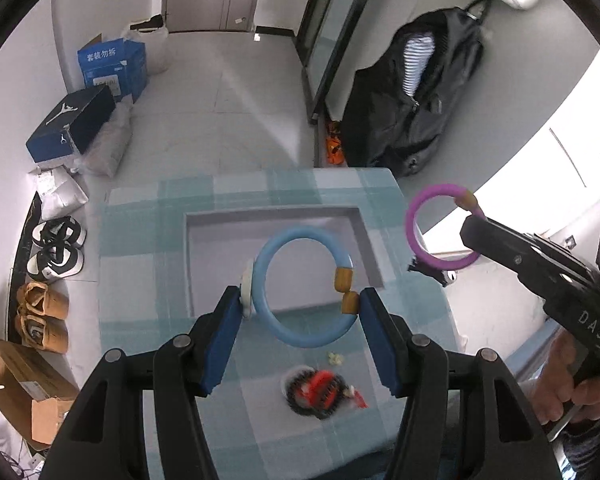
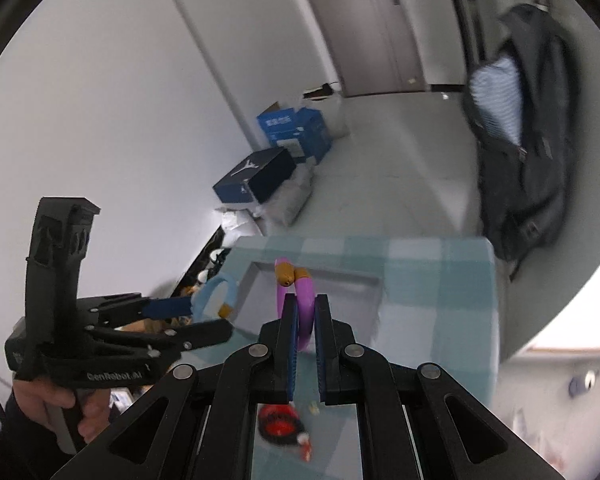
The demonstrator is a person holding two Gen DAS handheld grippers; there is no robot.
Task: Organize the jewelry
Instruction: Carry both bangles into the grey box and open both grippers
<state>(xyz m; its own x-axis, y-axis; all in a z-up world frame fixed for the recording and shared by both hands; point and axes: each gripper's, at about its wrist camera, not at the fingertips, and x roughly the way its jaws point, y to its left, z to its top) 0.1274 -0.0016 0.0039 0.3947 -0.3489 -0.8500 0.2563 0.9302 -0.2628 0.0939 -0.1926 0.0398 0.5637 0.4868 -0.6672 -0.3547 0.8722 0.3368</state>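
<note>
The left gripper (image 1: 300, 312) clamps the light, stiff blue plastic bangle (image 1: 302, 286) across its rim; the right gripper (image 2: 306, 320) pinches the purple plastic bangle (image 2: 304, 300) edgewise; both look smooth, likely slippery.

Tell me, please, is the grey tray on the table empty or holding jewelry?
It looks empty: the grey tray shows bare floor, though the blue bracelet hides part.

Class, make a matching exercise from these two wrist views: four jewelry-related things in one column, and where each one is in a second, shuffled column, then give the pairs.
Things
1. blue bangle
2. purple bangle
3. red and black bracelet
4. grey tray

Places
A. lying on the checked cloth
B. between the left gripper's fingers
C. set in the middle of the table
D. gripped by the right gripper

Pairs: 1-B, 2-D, 3-A, 4-C
</note>
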